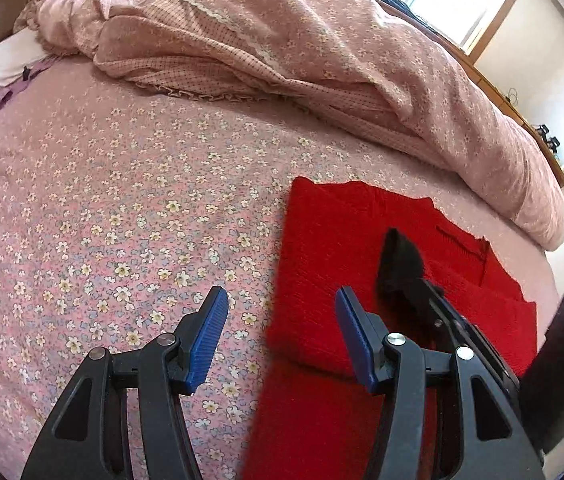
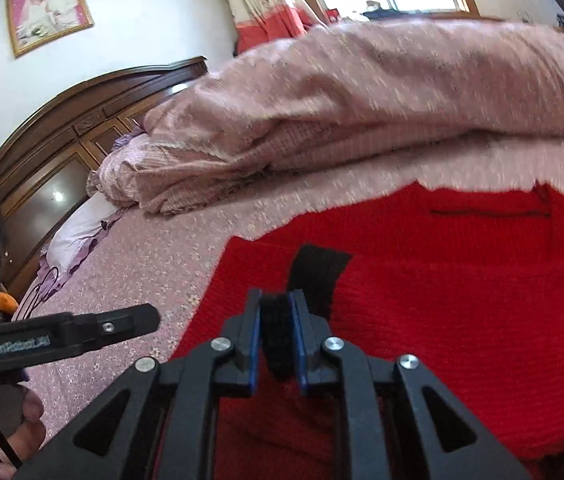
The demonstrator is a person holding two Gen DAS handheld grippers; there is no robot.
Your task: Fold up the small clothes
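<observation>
Red knitted clothing [image 2: 442,300] is lying flat on the bed [image 1: 101,200], already doubled over into a rough rectangle near the bed's edge, with the rumpled pink quilt [image 1: 282,40] bunched up well behind it. You are holding the right gripper [image 2: 277,340] over the middle of that red piece, and its jaws are nearly closed on a small black cloth item [image 2: 318,276], pinching it at one end so the rest sticks out past the fingertips above the knit. What the black item is exactly, a sock or a strap, is too unclear to say. Carrying it by one end looks like a way of letting it hang straight so you can lay it down flat. You are keeping the left gripper [image 1: 282,332] about half open with nothing between its blue pads [image 1: 207,332], hovering over the left edge of the red piece, half above the flowered sheet. That placing seems meant to keep it ready to pin or catch the free end of the black item once it comes down.
</observation>
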